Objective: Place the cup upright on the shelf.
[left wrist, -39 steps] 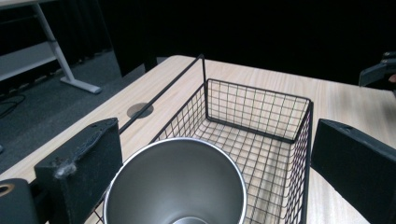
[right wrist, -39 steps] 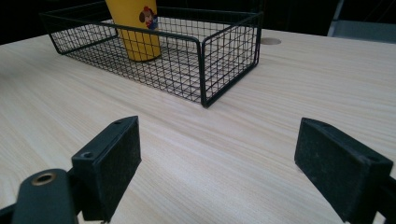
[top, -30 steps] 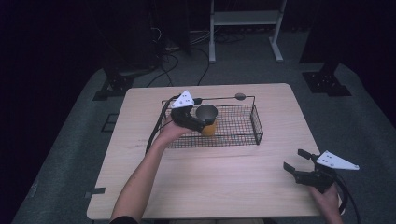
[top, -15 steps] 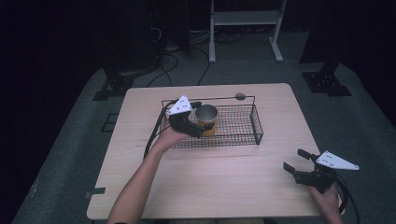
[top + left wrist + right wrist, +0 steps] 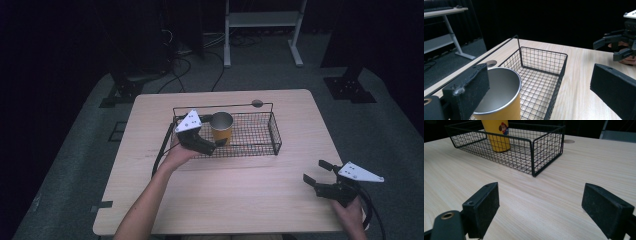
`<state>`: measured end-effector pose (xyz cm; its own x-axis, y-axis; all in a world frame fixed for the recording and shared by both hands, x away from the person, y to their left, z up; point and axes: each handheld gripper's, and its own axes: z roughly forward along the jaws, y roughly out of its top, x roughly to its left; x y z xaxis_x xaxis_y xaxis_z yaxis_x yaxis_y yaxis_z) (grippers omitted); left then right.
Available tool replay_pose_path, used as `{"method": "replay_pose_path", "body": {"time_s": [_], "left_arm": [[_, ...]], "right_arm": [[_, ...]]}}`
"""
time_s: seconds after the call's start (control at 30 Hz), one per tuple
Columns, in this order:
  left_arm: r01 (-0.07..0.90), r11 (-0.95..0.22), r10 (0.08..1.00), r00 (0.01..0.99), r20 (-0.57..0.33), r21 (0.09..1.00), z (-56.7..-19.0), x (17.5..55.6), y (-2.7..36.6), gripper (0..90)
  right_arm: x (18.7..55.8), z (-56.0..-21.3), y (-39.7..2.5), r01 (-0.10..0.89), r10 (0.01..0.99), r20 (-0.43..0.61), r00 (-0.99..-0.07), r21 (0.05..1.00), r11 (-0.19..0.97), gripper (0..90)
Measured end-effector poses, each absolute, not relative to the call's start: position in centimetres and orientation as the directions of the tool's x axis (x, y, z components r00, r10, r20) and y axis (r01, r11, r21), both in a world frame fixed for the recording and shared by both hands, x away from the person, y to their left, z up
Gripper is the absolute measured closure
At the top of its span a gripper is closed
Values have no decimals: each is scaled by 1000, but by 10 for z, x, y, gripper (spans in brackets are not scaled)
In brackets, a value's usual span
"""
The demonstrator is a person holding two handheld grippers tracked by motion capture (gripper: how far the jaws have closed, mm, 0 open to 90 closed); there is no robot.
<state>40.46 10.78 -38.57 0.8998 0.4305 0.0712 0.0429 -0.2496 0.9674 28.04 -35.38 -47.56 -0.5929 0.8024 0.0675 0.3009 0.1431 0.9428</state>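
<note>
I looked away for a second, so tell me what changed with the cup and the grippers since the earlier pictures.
The left gripper has let go of the yellow cup: its jaws now stand open around it, and the cup stands upright in the wire basket. The right gripper stayed open over the table near its right edge. The basket has not moved.

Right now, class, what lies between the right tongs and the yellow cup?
In the right gripper view, bare wooden table comes first, then the wire basket's near wall; the yellow cup stands inside it. The right tongs are open.
</note>
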Motion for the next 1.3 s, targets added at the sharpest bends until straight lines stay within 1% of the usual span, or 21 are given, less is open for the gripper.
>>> {"method": "replay_pose_path", "body": {"time_s": [0.67, 1.07, 1.3], "left_arm": [[34, -217, 435, 898, 65, 976, -396, 379, 117, 14], [47, -229, 437, 898, 59, 972, -404, 369, 123, 14], [37, -218, 437, 897, 64, 975, -406, 361, 125, 14]], "right_arm": [[280, -476, -354, 303, 803, 67, -592, 942, 144, 135], [280, -476, -353, 304, 805, 65, -590, 941, 147, 135], [281, -476, -353, 305, 805, 65, -589, 941, 147, 135]]}}
